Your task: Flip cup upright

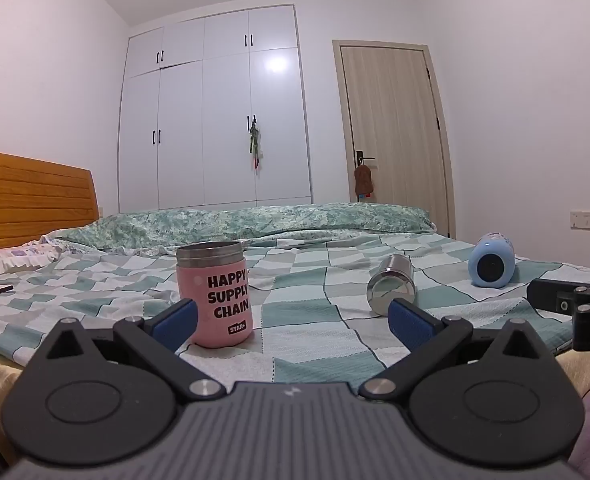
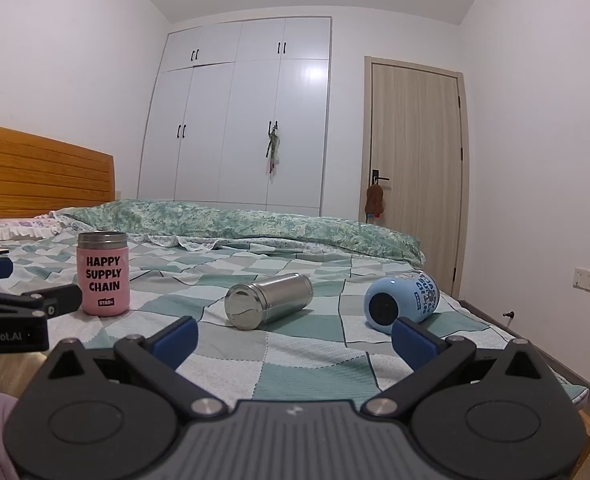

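three cups on the bed (image 2: 303, 364) | pink cup (image 2: 103, 274) upright at 10 o'clock, steel cup (image 2: 269, 300) on its side at 12, blue cup (image 2: 401, 296) on its side at 2 | right gripper (image 2: 295, 338) spread, empty; left gripper (image 1: 291, 318) spread, empty | advice: pinch a lying cup mid-body across its width, lift clear of the soft quilt, rotate, set down gently.

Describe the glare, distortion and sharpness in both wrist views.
Left wrist view: a ceiling-light glare patch sits on the white wardrobe; the fisheye bows the door and darkens the corners; the pink cup and its lettering are sharp. Right wrist view: the same glare on the wardrobe; the steel cup shows bright reflections on its end; the blue cup is crisp.
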